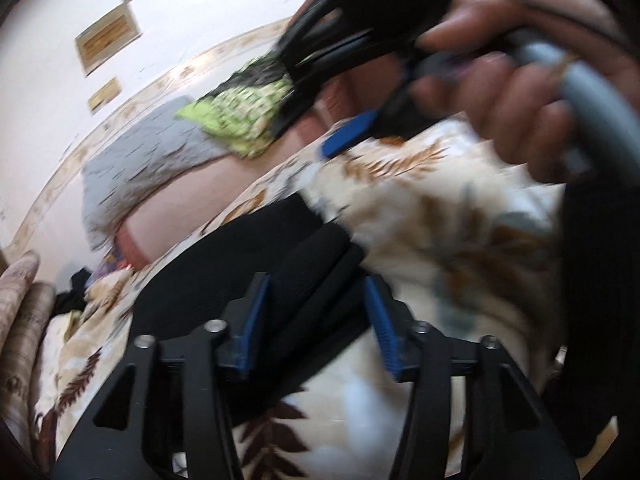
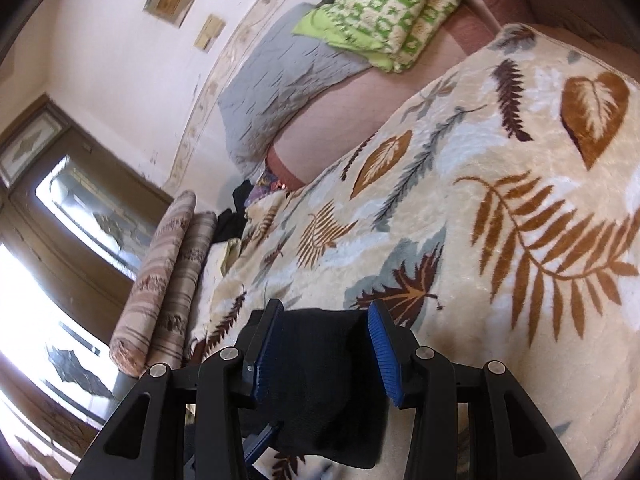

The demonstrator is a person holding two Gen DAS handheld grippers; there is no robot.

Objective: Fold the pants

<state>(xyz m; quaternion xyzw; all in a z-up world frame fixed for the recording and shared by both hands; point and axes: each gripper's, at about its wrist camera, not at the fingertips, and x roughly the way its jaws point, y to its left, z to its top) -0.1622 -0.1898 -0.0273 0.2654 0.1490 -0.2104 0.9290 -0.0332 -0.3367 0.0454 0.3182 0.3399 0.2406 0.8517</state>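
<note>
On a bed spread with a leaf-print blanket (image 2: 500, 184), a person is working black pants (image 1: 256, 256) with two hand-held grippers. The left gripper (image 1: 316, 312) is pointing at a thick, bunched fold of the dark cloth that is sitting between its blue-padded fingers (image 1: 254, 316); the pads are standing a little off the fabric on either side, so whether they are clamping it or only straddling it cannot be told through the motion blur. The right gripper (image 2: 326, 344) is likewise straddling a flap of the same black cloth, its fingers (image 2: 382, 344) parted with the fabric between them, and a firm grasp cannot be confirmed there either.

In the left wrist view the right hand (image 1: 520, 80) is hovering above the blanket, beyond the pants.

The garment is lying on the near part of the blanket, gathered rather than flat, which suggests the folding is under way but far from finished: no neat stacked rectangle is showing. A grey quilt (image 2: 280, 92) and a green patterned cloth (image 2: 384, 20) are lying beyond the blanket's far edge.
</note>
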